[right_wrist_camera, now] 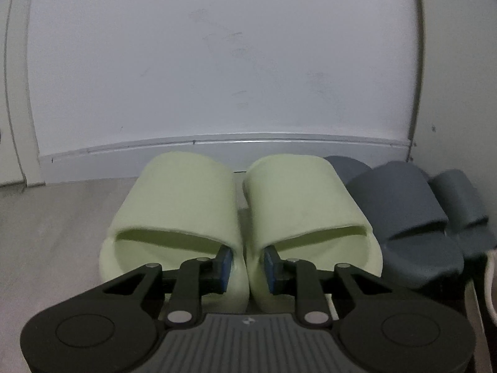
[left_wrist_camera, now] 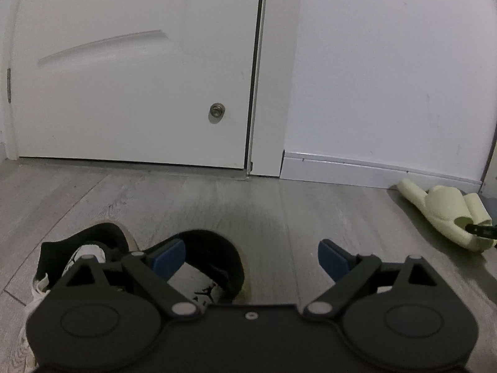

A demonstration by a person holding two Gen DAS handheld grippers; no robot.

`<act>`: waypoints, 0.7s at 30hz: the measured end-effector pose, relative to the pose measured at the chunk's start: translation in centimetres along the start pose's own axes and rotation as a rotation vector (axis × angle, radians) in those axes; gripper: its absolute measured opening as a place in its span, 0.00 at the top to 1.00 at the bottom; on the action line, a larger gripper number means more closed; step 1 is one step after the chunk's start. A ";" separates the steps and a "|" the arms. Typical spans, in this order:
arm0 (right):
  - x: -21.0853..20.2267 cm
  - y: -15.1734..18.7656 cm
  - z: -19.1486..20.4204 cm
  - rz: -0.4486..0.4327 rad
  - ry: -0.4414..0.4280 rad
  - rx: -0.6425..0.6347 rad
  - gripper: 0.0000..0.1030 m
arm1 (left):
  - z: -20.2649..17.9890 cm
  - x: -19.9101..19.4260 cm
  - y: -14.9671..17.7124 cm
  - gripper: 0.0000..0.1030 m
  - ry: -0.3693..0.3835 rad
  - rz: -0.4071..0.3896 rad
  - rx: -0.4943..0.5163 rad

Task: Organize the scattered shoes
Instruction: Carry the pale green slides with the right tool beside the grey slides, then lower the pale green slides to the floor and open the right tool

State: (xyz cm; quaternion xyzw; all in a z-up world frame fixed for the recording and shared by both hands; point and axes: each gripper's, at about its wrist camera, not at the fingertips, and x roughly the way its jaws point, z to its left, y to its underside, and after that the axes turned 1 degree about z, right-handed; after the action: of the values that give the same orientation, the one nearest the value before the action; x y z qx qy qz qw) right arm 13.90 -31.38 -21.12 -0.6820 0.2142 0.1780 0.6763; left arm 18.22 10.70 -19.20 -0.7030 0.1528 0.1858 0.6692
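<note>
Right gripper [right_wrist_camera: 247, 269], narrowly parted, pinches the touching inner walls of the green slides [right_wrist_camera: 186, 205], toes toward the baseboard [right_wrist_camera: 217, 146]; left gripper [left_wrist_camera: 251, 256], wide open and empty, hovers just right of the sneakers [left_wrist_camera: 211, 267].

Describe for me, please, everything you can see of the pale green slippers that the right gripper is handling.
The pale green slippers are a pair of open-toed slides with a matte, foam-like look, each a thick sole under one broad strap. They sit side by side, inner walls pressed together, toes toward the white baseboard. The right gripper has one blue pad inside each slipper, pinching both inner walls together. Their right side borders the grey-blue slippers. In the left wrist view they appear far right near the wall, tilted.
</note>
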 end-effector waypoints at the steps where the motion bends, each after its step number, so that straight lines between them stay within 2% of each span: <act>1: 0.1 0.0 0.2 0.003 -0.005 -0.021 0.68 | 0.1 0.0 0.0 0.09 0.000 0.000 -0.002; 9: -0.1 -0.8 0.0 0.052 -0.017 -0.090 0.62 | 0.3 0.0 0.0 0.09 0.000 0.007 -0.013; 11: -0.5 -1.0 0.2 0.062 -0.012 -0.115 0.57 | 0.3 0.0 0.0 0.09 0.003 0.008 -0.012; 15: -2.0 -0.5 0.4 0.066 -0.018 -0.155 0.35 | 0.5 -0.2 -0.1 0.09 0.004 0.004 -0.016; 17: -3.4 0.0 0.6 0.059 -0.027 -0.165 0.34 | 0.6 -0.1 -0.1 0.09 0.004 0.002 -0.019; 19: -4.5 0.2 0.7 0.048 -0.026 -0.155 0.26 | 0.8 -0.2 -0.1 0.09 0.004 -0.004 -0.027; 21: -5.8 0.5 1.0 0.045 -0.033 -0.130 0.22 | 1.0 -0.4 -0.2 0.09 0.001 -0.011 -0.037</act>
State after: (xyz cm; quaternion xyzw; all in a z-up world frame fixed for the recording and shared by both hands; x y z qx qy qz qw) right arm 8.74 -30.08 -18.48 -0.7163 0.2064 0.2180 0.6299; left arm 17.90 11.71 -18.89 -0.7164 0.1458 0.1844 0.6569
